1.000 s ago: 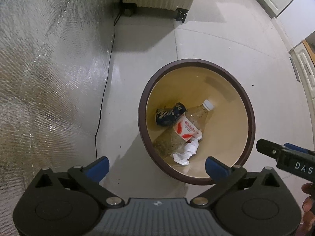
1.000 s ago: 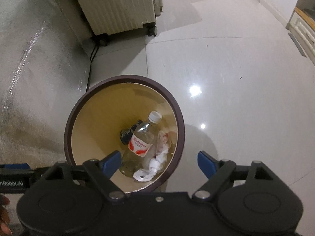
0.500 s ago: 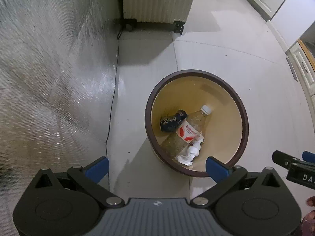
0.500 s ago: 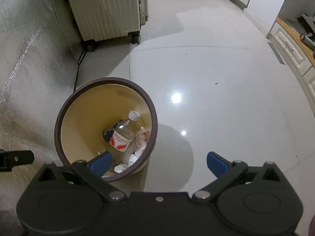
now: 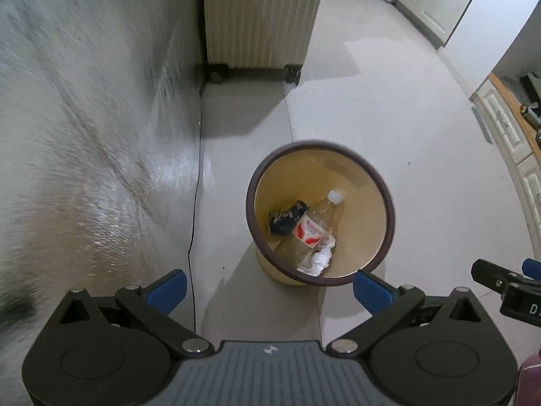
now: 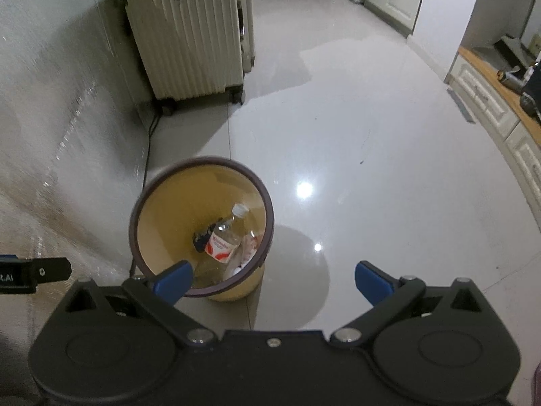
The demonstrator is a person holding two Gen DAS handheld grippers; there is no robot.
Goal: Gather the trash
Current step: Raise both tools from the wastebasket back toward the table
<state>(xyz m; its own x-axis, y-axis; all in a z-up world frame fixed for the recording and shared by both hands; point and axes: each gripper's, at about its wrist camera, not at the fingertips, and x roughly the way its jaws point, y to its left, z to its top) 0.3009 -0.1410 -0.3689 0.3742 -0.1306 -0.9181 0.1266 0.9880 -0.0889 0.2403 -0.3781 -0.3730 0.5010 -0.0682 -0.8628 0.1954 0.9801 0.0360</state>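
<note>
Glossy pale tiled floor [image 6: 372,155], ribbed cream suitcase [image 6: 189,40] at 12 o'clock. Left gripper [image 5: 268,286] and right gripper [image 6: 273,279]: jaws spread fully, nothing grasped; right's were just opening. Tan brown-rimmed bin [image 5: 372,223] holds clear plastic bottle [image 5: 314,218], crumpled white tissue [image 5: 319,258], dark wrapper [image 5: 285,216]. Bin is seen farther below than earlier.
</note>
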